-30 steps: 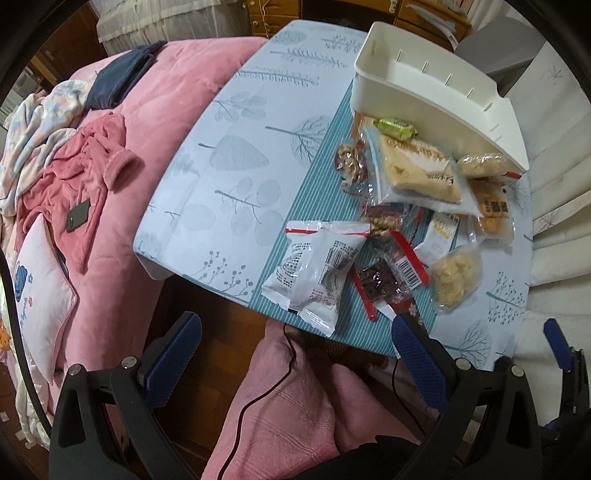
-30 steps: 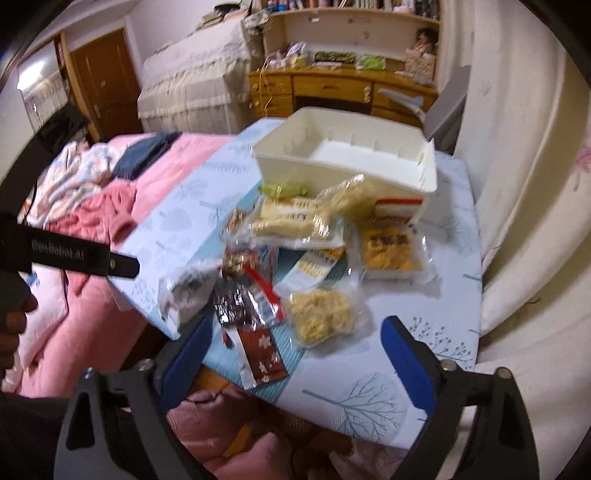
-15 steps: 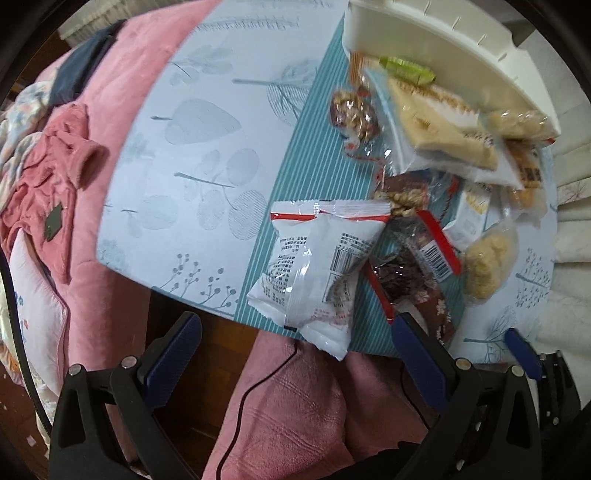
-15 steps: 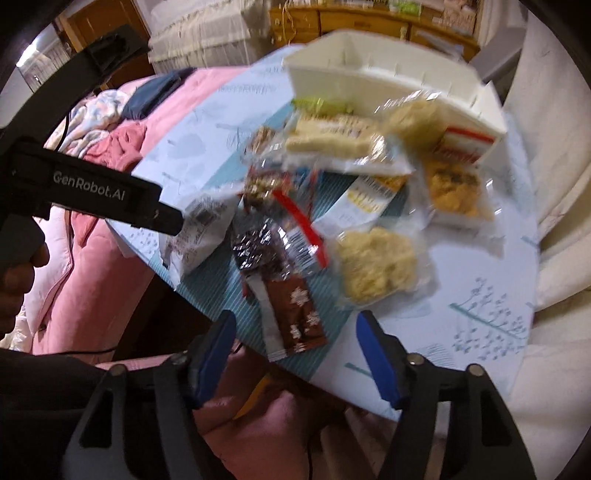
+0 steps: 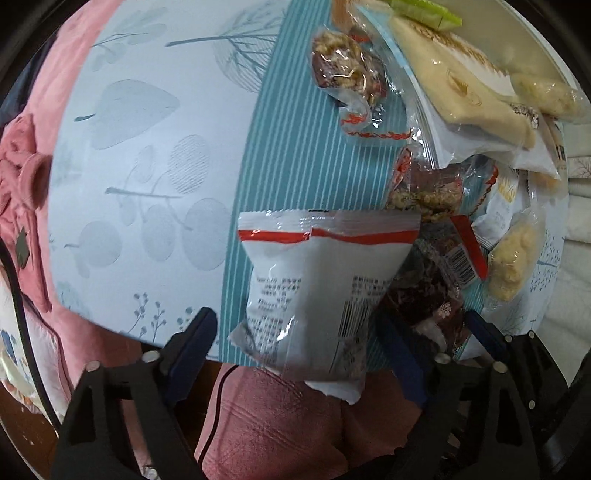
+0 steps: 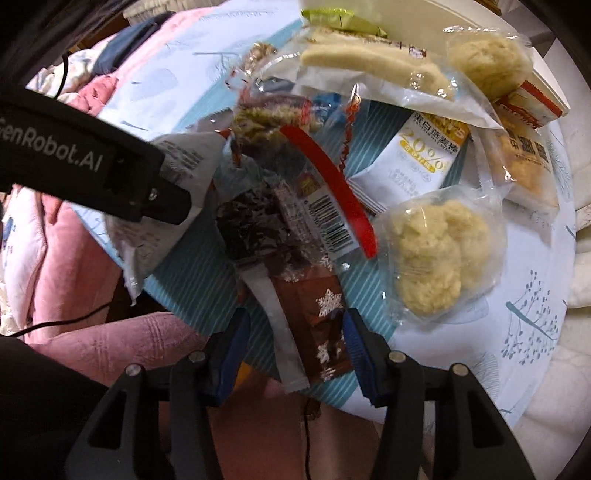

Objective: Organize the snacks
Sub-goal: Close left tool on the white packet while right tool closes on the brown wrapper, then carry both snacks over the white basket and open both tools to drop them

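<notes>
Pale blue, leaf-printed cloth with a teal striped band covers the table (image 5: pixel 155 122), and a heap of wrapped snacks lies along its near edge, beside a pink bedspread (image 5: pixel 33 192) on the left.

Seen from the left wrist, the left gripper (image 5: pixel 299 343) points down over a white packet (image 5: pixel 321 291) with a red line across its top. The packet hangs partly over the table edge, its lower end between the two blue pads. The jaws have just been closing, yet a clear gap shows on the left side, so they stand apart and are not pressing. Past it lie a clear wrapper of nut brittle (image 5: pixel 347 77) and a pale wafer pack (image 5: pixel 458 88).

In the right wrist view, the right gripper (image 6: pixel 295 347) straddles a brown packet with snowflakes (image 6: pixel 314 317), which also overhangs the edge. Its jaws have just been closing too; the right pad sits against the packet's edge, the left one just beside it (whether they actually pinch it cannot be told). Close by are a clear pack of pale cookies (image 6: pixel 439 251), a white oat bar wrapper (image 6: pixel 413 158) and a barcode-labelled bag with a red strip (image 6: pixel 332 206). The white tray (image 6: pixel 406 14) shows only as a rim at the top
</notes>
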